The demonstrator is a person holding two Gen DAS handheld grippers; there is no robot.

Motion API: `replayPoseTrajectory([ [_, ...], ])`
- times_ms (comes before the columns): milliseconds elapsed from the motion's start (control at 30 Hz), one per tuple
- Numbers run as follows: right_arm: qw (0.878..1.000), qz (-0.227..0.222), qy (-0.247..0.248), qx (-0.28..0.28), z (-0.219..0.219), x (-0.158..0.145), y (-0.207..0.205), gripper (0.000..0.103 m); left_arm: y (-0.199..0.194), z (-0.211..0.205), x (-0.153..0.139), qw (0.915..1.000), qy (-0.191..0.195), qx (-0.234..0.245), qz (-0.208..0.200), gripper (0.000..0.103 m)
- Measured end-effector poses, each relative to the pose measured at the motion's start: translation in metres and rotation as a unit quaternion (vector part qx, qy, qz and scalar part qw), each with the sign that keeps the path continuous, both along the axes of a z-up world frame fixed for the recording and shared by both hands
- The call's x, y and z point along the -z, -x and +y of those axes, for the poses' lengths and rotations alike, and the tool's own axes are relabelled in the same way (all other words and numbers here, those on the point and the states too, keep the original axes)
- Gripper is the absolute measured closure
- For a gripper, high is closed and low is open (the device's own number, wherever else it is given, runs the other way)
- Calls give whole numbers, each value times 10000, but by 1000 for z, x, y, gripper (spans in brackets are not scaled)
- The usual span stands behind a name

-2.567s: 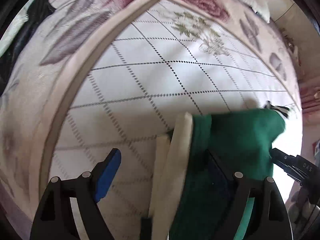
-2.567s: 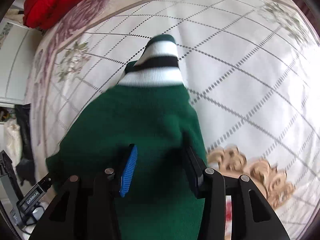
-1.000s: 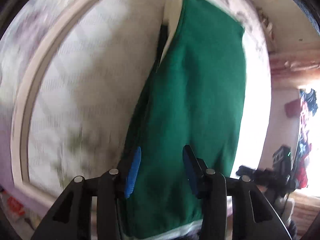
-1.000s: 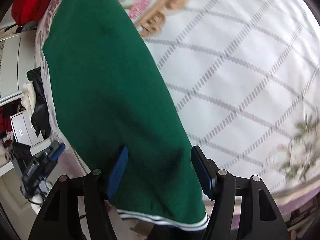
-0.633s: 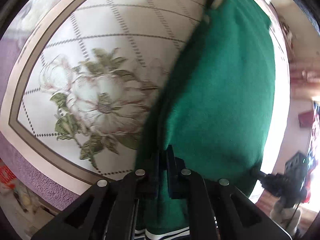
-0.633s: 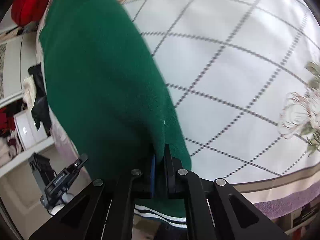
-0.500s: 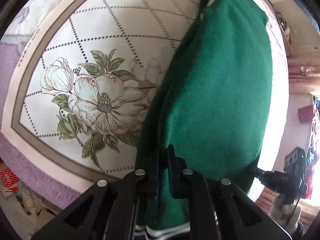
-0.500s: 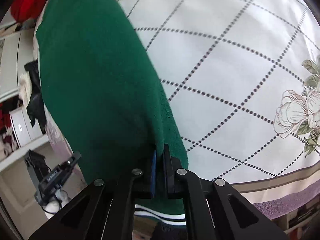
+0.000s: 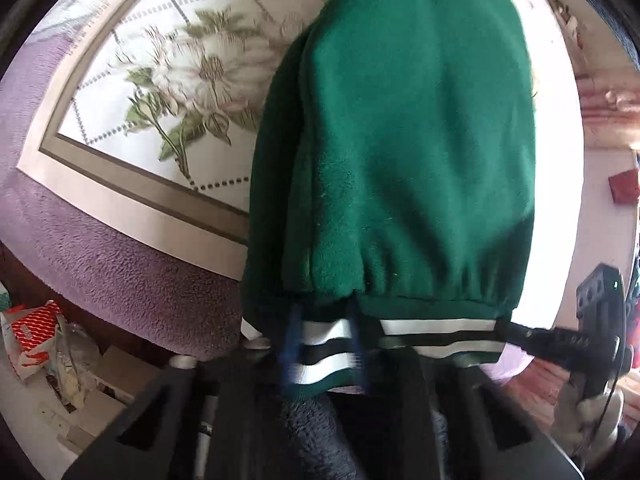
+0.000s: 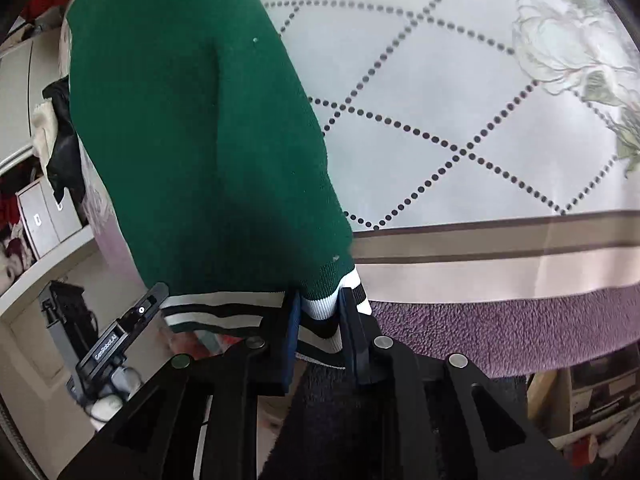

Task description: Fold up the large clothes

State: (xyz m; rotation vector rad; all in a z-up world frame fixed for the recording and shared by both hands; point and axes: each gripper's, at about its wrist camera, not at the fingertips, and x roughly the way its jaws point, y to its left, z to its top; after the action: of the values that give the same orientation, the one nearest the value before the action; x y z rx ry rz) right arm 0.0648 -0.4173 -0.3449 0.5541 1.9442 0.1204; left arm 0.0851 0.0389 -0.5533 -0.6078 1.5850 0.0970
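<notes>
A dark green sweater (image 9: 400, 140) with a white and black striped hem (image 9: 440, 332) lies lengthwise on the bed, and its hem hangs at the bed's near edge. My left gripper (image 9: 323, 344) is shut on the striped hem near the left corner. In the right wrist view the same sweater (image 10: 192, 140) stretches away to the upper left. My right gripper (image 10: 318, 320) is shut on the hem's (image 10: 216, 312) right corner. Each view shows the other gripper's black body at the far end of the hem. The sweater's collar end is out of sight.
The bed has a white bedspread (image 10: 440, 100) with dotted diamonds, flowers and a beige border, over a purple fleece edge (image 9: 120, 264). Floor clutter with a red and white bag (image 9: 32, 336) lies below left. Shelves and boxes (image 10: 40, 220) stand beyond the bed.
Both grippers closed on the sweater and pulled it back toward the bed's near edge. The striped hem now sits between their fingers, over the purple edge.
</notes>
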Motion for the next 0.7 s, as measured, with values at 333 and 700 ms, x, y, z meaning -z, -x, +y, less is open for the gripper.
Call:
replayPoseTrajectory([
  [333, 9990, -256, -357, -21, 0, -49, 4, 95, 21, 28, -27, 9994, 54, -296, -181, 92],
  [700, 9981, 132, -310, -509, 36, -5, 4, 73, 34, 40, 16, 9984, 346, -407, 190, 87],
])
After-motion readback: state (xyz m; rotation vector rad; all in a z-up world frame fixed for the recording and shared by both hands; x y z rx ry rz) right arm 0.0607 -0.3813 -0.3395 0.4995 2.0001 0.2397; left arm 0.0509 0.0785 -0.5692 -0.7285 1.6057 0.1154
